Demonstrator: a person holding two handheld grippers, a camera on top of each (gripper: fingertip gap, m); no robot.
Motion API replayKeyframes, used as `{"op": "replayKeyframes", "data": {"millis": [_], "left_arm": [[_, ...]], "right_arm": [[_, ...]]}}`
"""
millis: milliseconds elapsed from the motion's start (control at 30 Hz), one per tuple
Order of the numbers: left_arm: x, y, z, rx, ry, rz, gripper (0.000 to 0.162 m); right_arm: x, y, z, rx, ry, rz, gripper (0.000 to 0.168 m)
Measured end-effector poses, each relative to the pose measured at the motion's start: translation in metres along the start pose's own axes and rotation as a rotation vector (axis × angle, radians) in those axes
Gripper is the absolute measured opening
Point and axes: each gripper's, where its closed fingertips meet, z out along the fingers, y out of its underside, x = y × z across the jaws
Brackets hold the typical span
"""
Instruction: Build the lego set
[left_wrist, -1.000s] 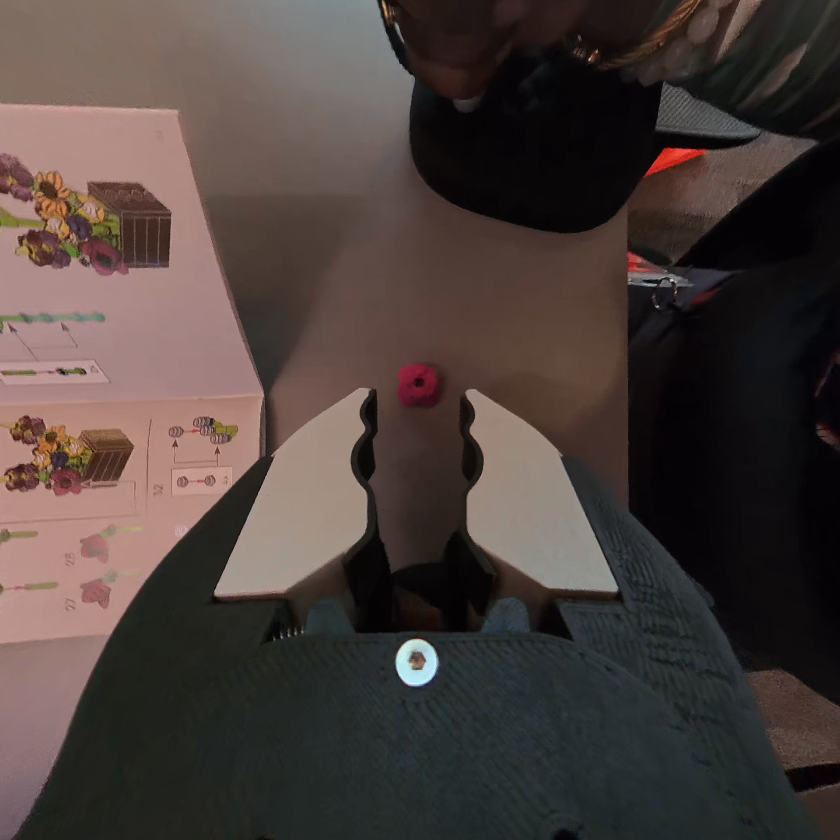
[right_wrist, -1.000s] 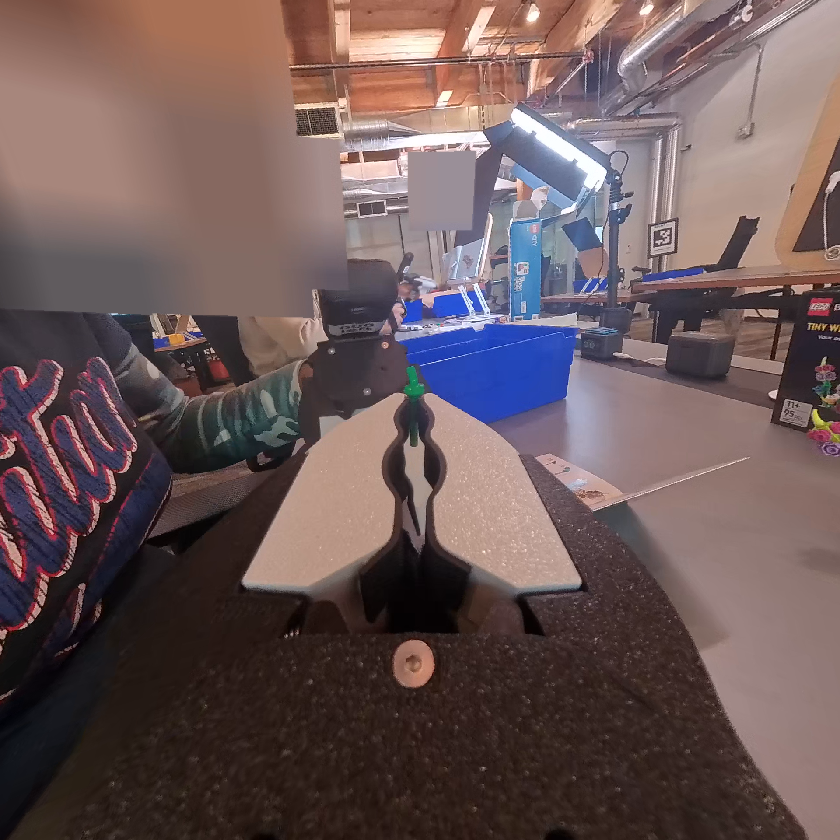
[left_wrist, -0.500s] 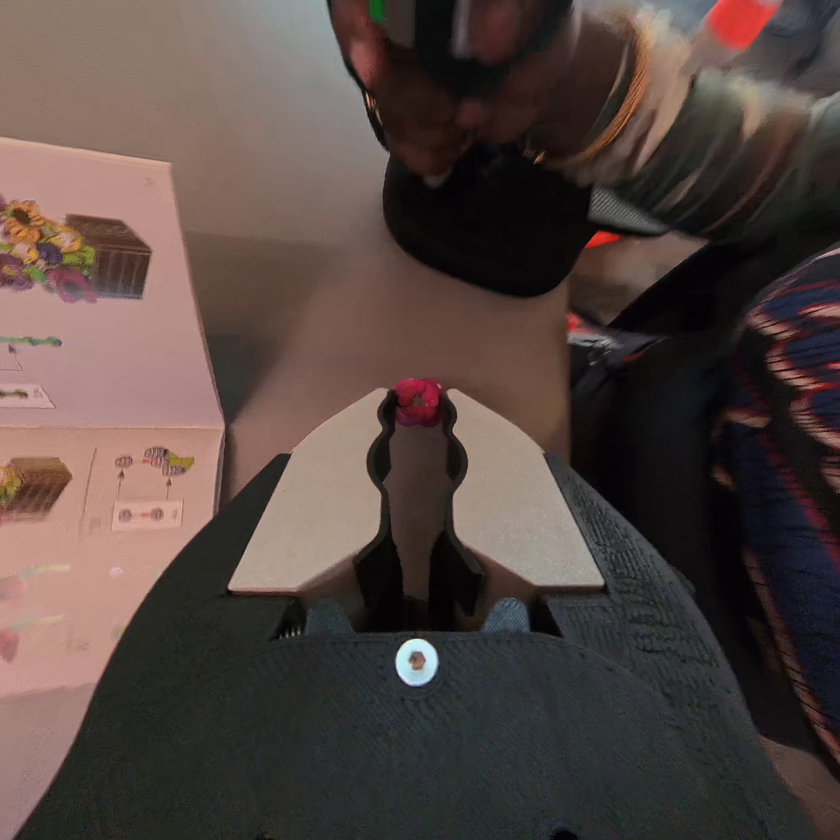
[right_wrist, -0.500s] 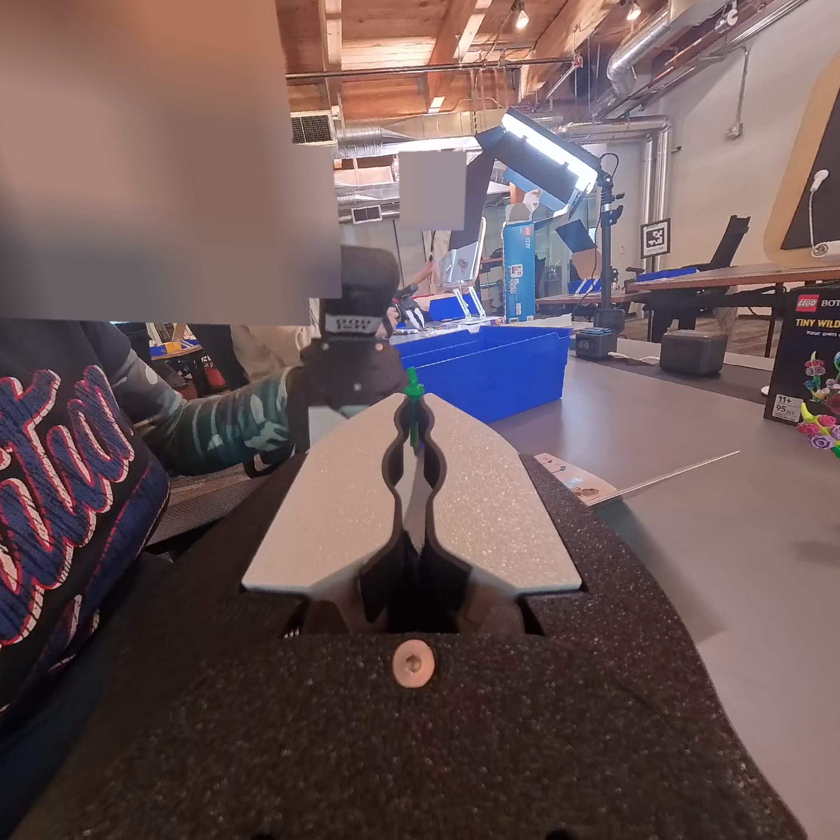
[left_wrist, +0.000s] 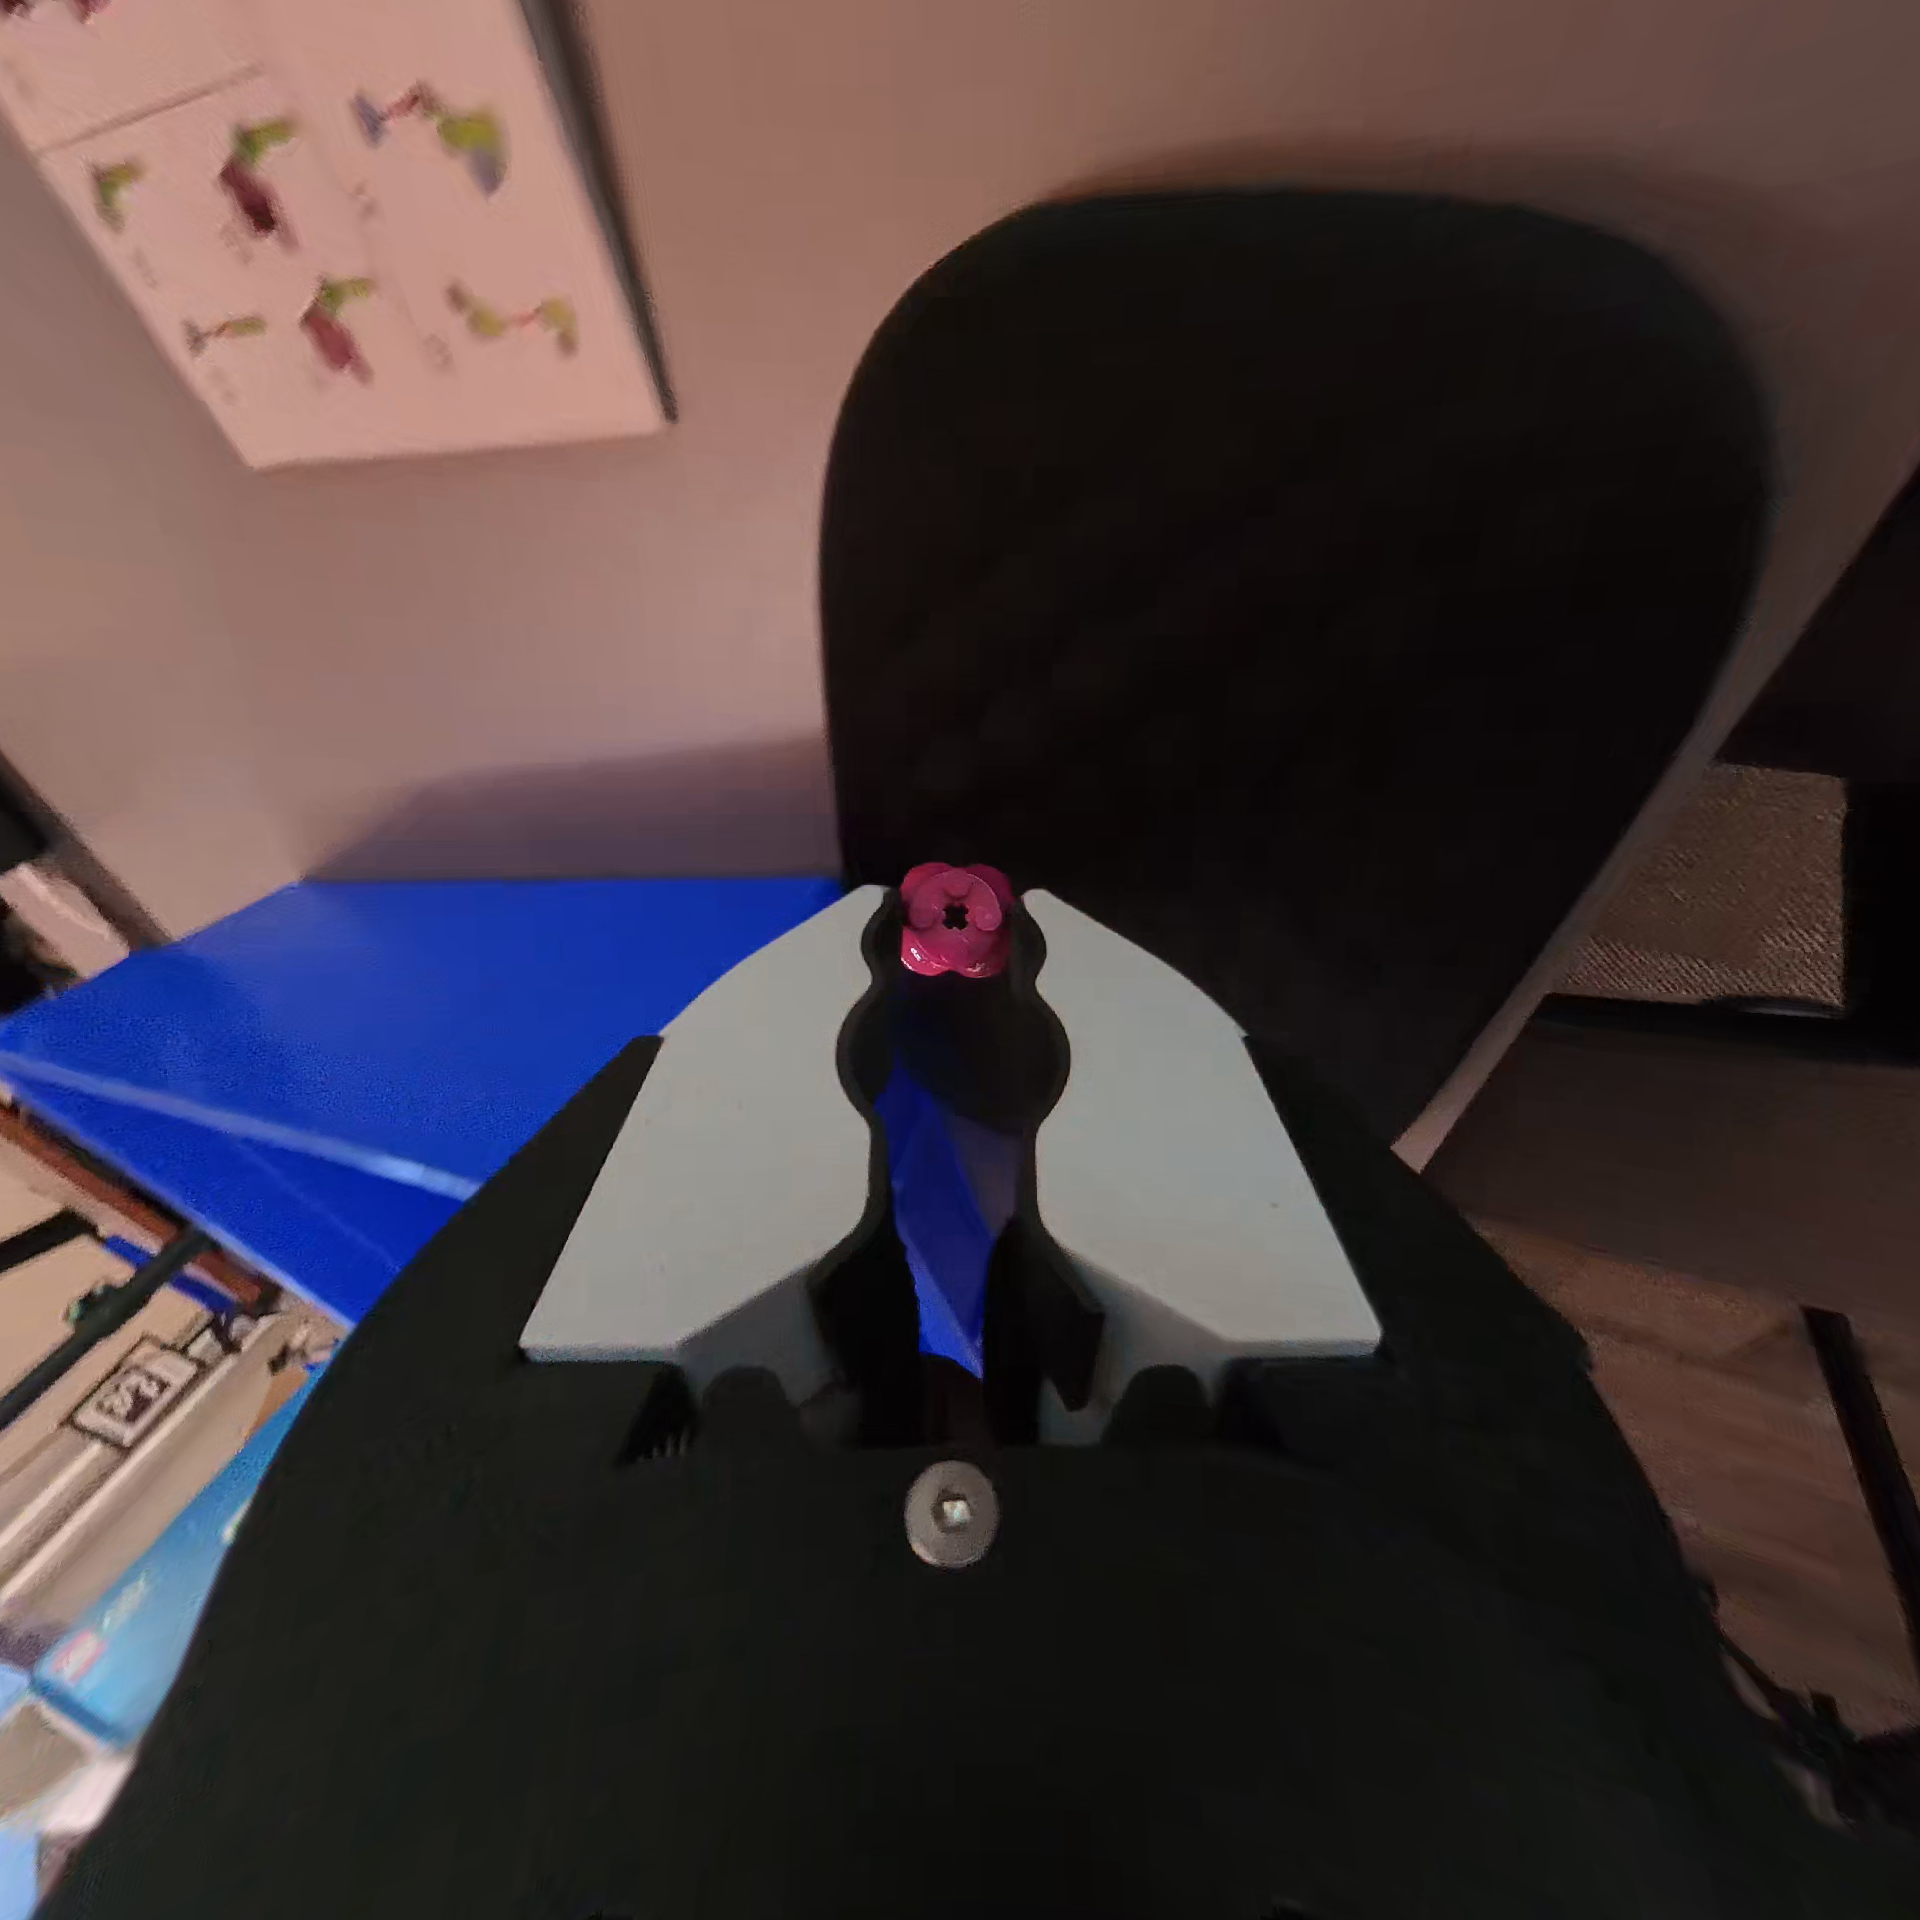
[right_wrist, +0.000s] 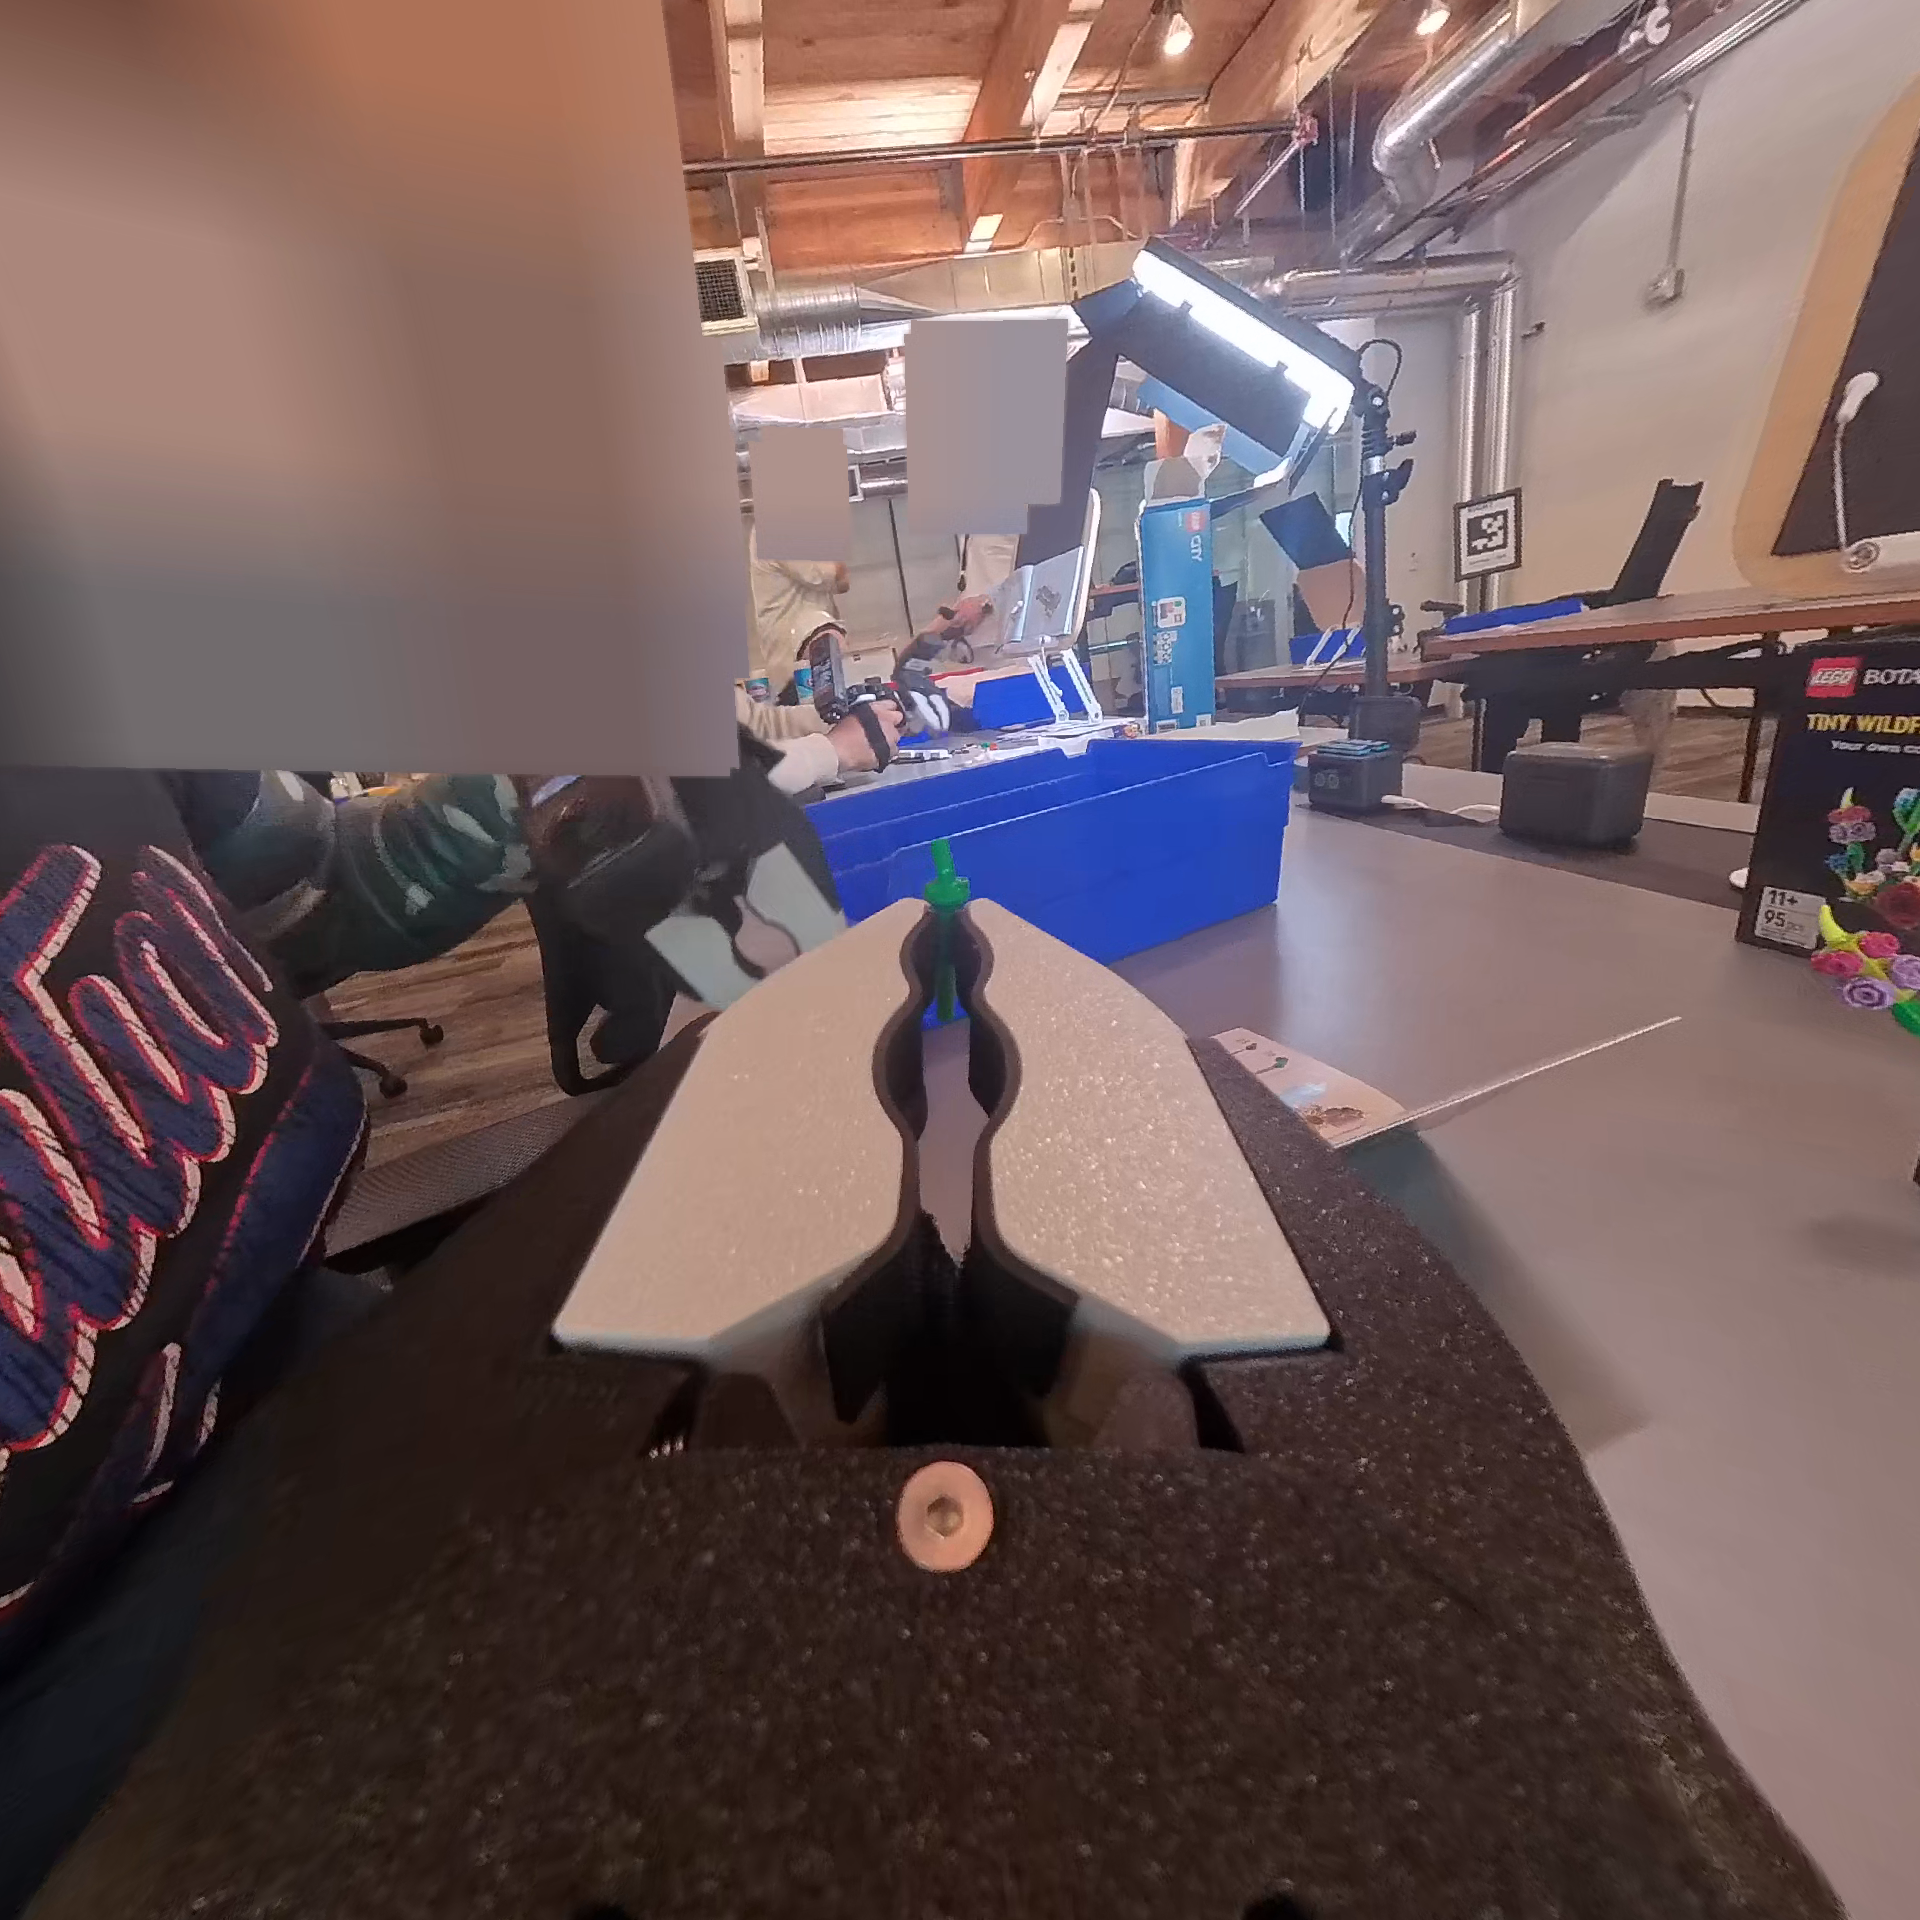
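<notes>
Left gripper (left_wrist: 954, 925) pinching magenta flower piece (left_wrist: 954, 923) at the fingers' tips, cross hole exposed. Right gripper (right_wrist: 943, 914) clamped on green stem (right_wrist: 942, 914), tip protruding — likely for threading into that hole.

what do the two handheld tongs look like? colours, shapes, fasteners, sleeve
Both match. Left tongs: two pale grey wedge-shaped fingers with wavy black inner edges, on a textured black printed body, one silver hex screw centred below. Right tongs: same grey fingers, grainy surface, same screw. No cables visible. The person's sleeve is dark green with a pale pattern.
</notes>
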Motion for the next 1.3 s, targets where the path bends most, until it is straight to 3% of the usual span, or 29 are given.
{"op": "replayKeyframes", "data": {"millis": [133, 333, 600, 900, 1033, 1133, 1233, 1300], "left_arm": [[0.014, -0.021, -0.006, 0.128, 0.093, -0.005, 0.034], [-0.001, -0.018, -0.042, 0.474, 0.213, -0.427, 0.034], [0.016, -0.001, -0.003, 0.545, 0.366, -0.86, 0.028], [0.014, -0.017, -0.001, 0.827, 0.651, -1.151, 0.021], [0.014, -0.019, -0.001, 0.841, 0.578, -1.108, 0.021], [0.011, -0.019, -0.004, 0.853, 0.417, -0.998, 0.019], [0.0, -0.012, -0.01, 0.784, 0.089, -0.794, 0.017], [-0.011, 0.001, -0.014, 0.622, -0.2, -0.572, 0.017]], "right_arm": [[0.003, -0.003, -0.003, 0.026, 0.015, 0.01, 0.002], [0.001, -0.002, -0.001, 0.014, 0.001, 0.017, 0.003], [0.002, -0.002, -0.002, 0.022, 0.002, 0.031, 0.003], [0.005, -0.004, -0.003, 0.038, 0.009, 0.05, 0.003], [0.005, -0.003, -0.003, 0.036, 0.004, 0.058, 0.003], [0.005, -0.003, -0.003, 0.037, 0.006, 0.059, 0.002], [0.006, -0.004, -0.003, 0.04, 0.01, 0.062, 0.002], [0.007, -0.004, -0.003, 0.042, 0.013, 0.064, 0.002]]}}
